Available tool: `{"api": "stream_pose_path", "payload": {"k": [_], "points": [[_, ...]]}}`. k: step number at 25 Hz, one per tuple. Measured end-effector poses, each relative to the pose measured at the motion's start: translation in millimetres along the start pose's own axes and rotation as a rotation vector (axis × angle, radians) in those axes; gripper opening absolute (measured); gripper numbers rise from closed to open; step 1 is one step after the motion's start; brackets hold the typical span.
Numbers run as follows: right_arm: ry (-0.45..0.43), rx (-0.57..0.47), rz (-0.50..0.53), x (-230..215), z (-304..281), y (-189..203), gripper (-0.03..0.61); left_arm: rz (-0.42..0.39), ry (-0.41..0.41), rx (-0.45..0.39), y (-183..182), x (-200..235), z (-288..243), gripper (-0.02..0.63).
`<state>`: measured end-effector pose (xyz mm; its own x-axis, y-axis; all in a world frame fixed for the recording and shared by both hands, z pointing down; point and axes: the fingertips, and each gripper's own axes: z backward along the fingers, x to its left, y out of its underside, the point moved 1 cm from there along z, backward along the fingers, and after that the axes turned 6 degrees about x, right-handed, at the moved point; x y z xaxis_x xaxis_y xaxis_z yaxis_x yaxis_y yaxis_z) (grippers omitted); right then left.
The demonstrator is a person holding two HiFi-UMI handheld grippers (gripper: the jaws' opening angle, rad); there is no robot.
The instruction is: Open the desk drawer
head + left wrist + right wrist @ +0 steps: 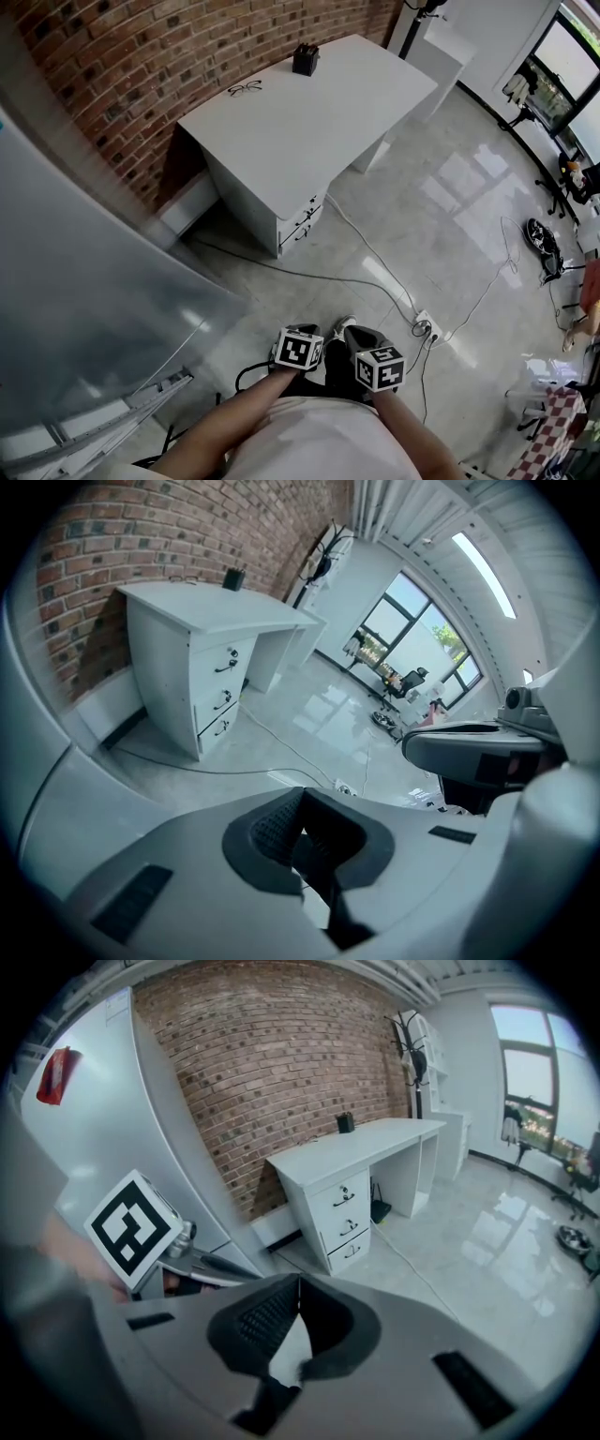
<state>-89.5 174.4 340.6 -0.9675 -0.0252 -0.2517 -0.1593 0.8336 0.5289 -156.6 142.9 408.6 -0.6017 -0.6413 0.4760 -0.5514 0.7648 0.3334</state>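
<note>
Drawers [305, 217] flush, fronts toward head view's lower right, desk [309, 112] axis diagonal; left claw [304, 825], right claw [299, 1299] together, empty.

Both arms are tucked in close. The left forearm [230, 414] and right forearm [417, 441] come out from either side of the torso [309, 442] and angle in toward each other just ahead of it. The left gripper [302, 829] and right gripper [298, 1305] sit side by side in front of the torso, nearly touching, both tilted forward and down. The left fingers [272, 832] are pressed together with nothing between them. Same deal with the right fingers [264, 1321].
</note>
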Motion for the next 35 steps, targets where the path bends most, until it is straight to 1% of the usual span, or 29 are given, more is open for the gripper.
{"api": "stream_pose_path", "payload": {"k": [3,7,12,17,23,25,27,29,31,35], "points": [[-0.007,-0.009,0.001,-14.7,-5.4,-10.4,0.017,0.004,-0.021,-0.002,-14.3,2.7,-6.2,0.008],[-0.042,0.002,-0.002,-33.9,-20.0,-18.1,0.017,0.011,-0.048,-0.002,-28.6,4.9,-20.4,0.006],[-0.083,0.030,0.036,-61.9,-34.2,-40.8,0.017,0.055,-0.079,0.006,-53.0,4.3,-33.9,0.006],[-0.121,0.054,0.061,-101.3,-50.9,-62.3,0.017,0.115,-0.114,0.001,-91.1,3.1,-56.3,0.008],[-0.177,0.091,0.089,-148.0,-67.3,-83.3,0.017,0.161,-0.172,-0.002,-144.9,3.4,-80.9,0.006],[-0.205,0.105,0.098,-163.2,-74.1,-89.4,0.017,0.186,-0.202,-0.005,-159.3,4.7,-86.1,0.008],[-0.237,0.111,0.104,-172.7,-83.7,-96.4,0.017,0.198,-0.251,-0.011,-172.3,11.3,-83.7,0.006],[-0.273,0.120,0.112,-178.9,-92.6,-100.0,0.017,0.198,-0.294,-0.018,-182.9,16.4,-79.9,0.008],[-0.294,0.136,0.140,-187.5,-99.2,-103.2,0.017,0.187,-0.317,-0.022,-192.5,16.7,-80.5,0.006],[-0.295,0.141,0.182,-202.7,-113.8,-117.4,0.017,0.134,-0.344,-0.008,-211.1,25.3,-90.8,0.006]]}}
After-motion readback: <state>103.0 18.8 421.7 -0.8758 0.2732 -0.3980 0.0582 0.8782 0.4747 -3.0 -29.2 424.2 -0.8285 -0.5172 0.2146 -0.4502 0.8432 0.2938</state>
